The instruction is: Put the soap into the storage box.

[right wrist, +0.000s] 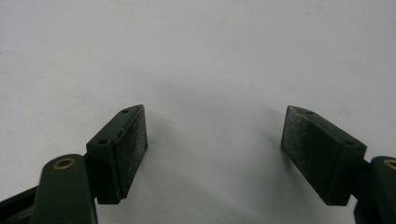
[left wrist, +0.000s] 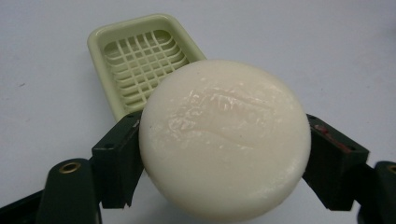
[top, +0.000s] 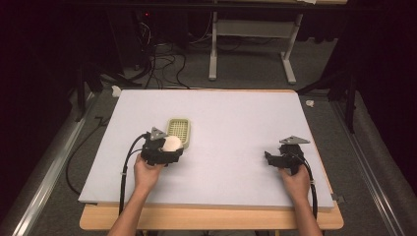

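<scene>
The left gripper [left wrist: 224, 154] has its jaws spread wide around a round white soap [left wrist: 224, 140], one pad pressed to each side of it, so the soap is clamped and held off the table. In the high view the soap [top: 171, 143] sits at the front of that gripper [top: 164, 150], left of the table's middle and nearer the front edge than the back.

Just behind the soap lies a pale green dish [left wrist: 140, 56] with a slotted grid floor and nothing in it. Its near end is covered by the soap in the left gripper view; in the high view the dish [top: 179, 130] lies lengthwise toward the back edge, touching or almost touching the gripper's front. Nothing else lies between the soap and the dish.

The right gripper [right wrist: 215, 140] has its jaws well apart with nothing between them, only bare surface below. In the high view it [top: 281, 156] rests near the right edge of the table, well apart from the soap and dish, held by the person's right hand [top: 294, 179]. The left hand [top: 147, 173] grips the other one from the front edge, and a black cable trails from each.

The table [top: 236, 118] has a plain pale lavender-white top on a wooden board whose edge shows at the front. Around it is grey carpet, metal rails along both sides, a tangle of cables at the back left, and a pale metal stand behind. The room is dark.
</scene>
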